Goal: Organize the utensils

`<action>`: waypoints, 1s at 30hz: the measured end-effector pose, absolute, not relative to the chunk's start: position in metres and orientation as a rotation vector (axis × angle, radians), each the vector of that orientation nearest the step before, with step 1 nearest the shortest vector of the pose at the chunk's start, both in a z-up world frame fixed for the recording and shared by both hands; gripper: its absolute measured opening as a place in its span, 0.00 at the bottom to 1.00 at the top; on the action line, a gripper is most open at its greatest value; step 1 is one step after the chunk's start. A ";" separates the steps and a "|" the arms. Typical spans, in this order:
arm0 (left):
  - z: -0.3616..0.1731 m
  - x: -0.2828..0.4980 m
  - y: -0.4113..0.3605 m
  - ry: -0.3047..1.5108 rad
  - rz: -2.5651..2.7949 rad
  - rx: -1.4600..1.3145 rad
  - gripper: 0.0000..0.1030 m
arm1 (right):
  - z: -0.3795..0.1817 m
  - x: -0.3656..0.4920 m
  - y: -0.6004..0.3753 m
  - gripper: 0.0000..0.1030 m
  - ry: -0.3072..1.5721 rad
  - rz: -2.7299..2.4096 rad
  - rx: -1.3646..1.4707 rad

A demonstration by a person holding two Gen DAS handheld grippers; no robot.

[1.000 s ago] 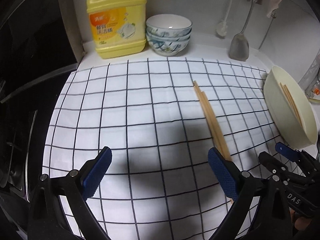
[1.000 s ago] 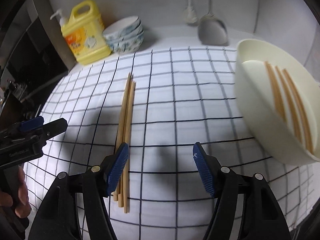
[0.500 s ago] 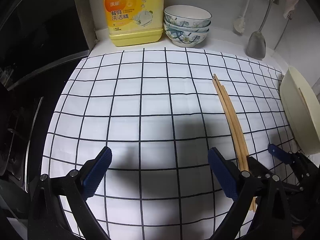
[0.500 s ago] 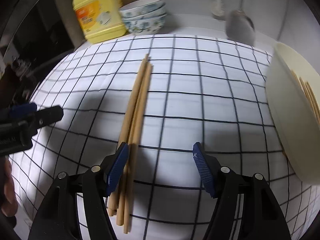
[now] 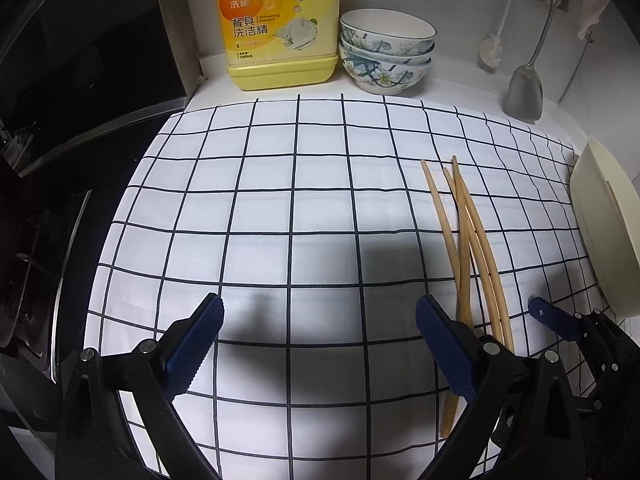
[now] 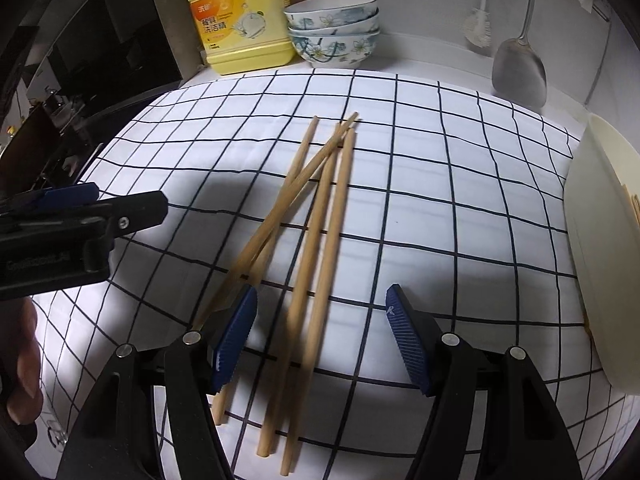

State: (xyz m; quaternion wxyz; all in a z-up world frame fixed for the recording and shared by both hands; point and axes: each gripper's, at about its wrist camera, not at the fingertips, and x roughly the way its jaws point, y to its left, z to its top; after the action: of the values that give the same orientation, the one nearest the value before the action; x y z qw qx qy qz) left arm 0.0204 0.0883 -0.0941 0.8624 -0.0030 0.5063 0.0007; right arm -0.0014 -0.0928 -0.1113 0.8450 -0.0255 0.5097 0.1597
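My right tool (image 6: pixel 320 336), jaws wide and holding nothing, has come over the chopsticks (image 6: pixel 320 216), which now lie fanned out on the checked surface (image 6: pixel 440 208) toward 12 o'clock, so I must gather them; my left tool (image 5: pixel 316 344) is open too.

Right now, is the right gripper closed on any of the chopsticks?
No: in the right wrist view the right gripper is wide open, and the chopsticks lie loose on the checked cloth between its fingers.

A white counter (image 5: pixel 448 88) carries a checked cloth (image 5: pixel 280 216); loose chopsticks (image 6: pixel 320 216) lie crossed on it
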 end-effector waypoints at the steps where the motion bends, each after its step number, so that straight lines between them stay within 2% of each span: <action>1: -0.095 0.021 0.088 1.062 0.003 -0.005 0.92 | -0.111 -0.002 -0.093 0.62 1.073 0.337 -0.057; 30: -0.108 0.024 0.042 1.047 -0.127 0.074 0.92 | -0.118 0.014 -0.132 0.62 1.037 0.202 -0.065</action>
State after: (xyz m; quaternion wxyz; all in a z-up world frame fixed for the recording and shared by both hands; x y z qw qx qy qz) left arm 0.0237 0.0416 -0.1078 0.8636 0.0352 0.4993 -0.0606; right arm 0.0139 -0.1319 -0.1180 0.8633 -0.0312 0.4944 0.0965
